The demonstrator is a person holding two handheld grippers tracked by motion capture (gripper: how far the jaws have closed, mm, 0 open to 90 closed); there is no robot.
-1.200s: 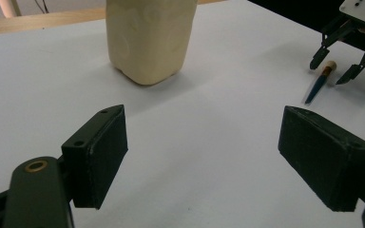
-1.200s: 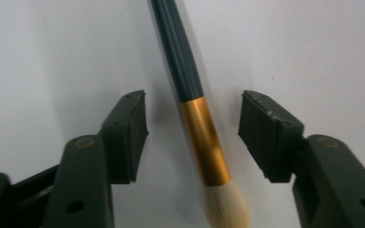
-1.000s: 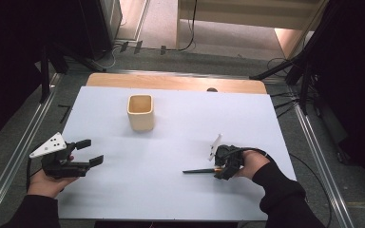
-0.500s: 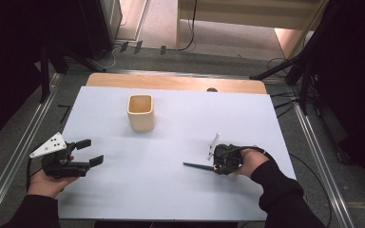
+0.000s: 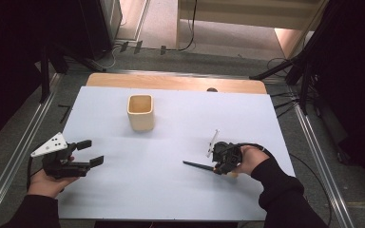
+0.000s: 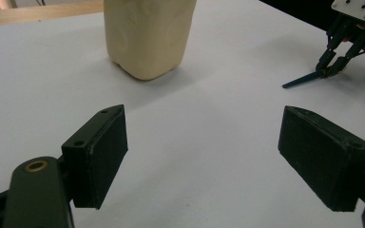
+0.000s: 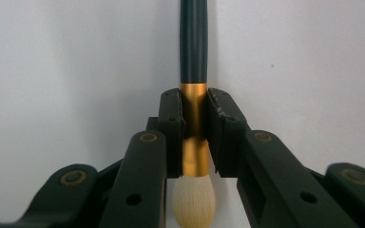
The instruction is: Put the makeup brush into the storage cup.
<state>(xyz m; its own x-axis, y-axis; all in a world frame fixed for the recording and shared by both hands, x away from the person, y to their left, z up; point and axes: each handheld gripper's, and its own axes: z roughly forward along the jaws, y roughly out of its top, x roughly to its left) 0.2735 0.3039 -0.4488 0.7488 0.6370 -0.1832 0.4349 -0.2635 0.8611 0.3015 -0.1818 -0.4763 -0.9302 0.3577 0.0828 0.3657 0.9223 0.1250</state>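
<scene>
The brush (image 7: 193, 118) lies on the white table sheet (image 5: 171, 190), well right of and nearer the person than the cream cup (image 5: 140, 112). The right gripper (image 5: 218, 164) has just closed its jaws onto the brush's gold ferrule, dark handle pointing back toward the cup's side. The cup stands upright and looks empty inside. Well left of the cup and nearer the person, the left gripper (image 5: 91, 152) rests low over the sheet, jaws spread wide with nothing between them.

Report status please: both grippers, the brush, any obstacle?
Right gripper shut on brush. Left gripper open. Cup apart, path clear.
</scene>
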